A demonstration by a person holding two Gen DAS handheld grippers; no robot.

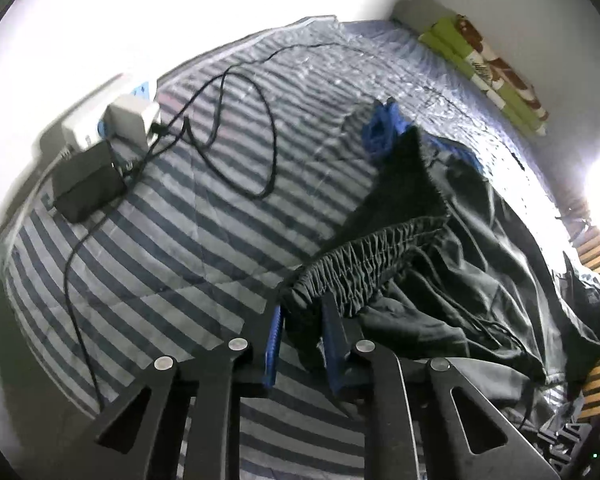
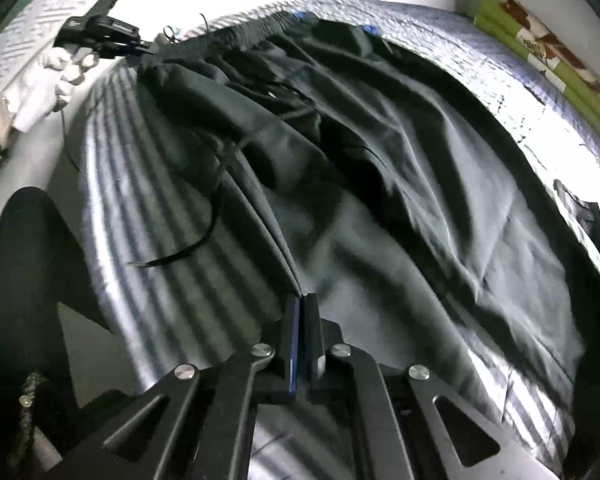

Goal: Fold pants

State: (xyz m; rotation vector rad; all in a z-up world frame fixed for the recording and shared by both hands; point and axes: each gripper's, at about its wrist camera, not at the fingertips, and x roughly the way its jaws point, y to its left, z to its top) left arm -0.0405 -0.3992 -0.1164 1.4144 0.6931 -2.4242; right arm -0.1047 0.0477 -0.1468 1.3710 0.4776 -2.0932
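- Left gripper (image 1: pixel 300 312): jaws narrowed down on the gathered elastic waistband (image 1: pixel 364 256) of the black pants (image 1: pixel 480 248); bunched fabric sits between the blue pads, pressed from both sides.
- Waistband runs up and to the right from the left jaws, then stands up in a peak ahead of them.
- Rest of the pants spreads right of the left jaws in loose wrinkles over the striped bed cover (image 1: pixel 180 248).
- Blue item (image 1: pixel 380 128) lies beyond the pants peak, far ahead of the left jaws; can't tell what it is.
- Black cable (image 1: pixel 252 120) loops ahead-left of the left jaws, leading to a black adapter (image 1: pixel 88 184) and white plug block (image 1: pixel 128 120) at far left.
- Right gripper (image 2: pixel 302 300): jaws fully together, pads meeting; a folded side edge of the pants (image 2: pixel 380 200) runs straight into the tips, pinched thin there.
- Pants fill the area ahead and right of the right jaws; drawstring (image 2: pixel 204 236) trails ahead-left on the bed cover (image 2: pixel 148 240).
- Other gripper visible far ahead-left of the right jaws, at the waistband end.
- Green patterned bedding (image 2: pixel 540 48) far ahead-right, by the wall.
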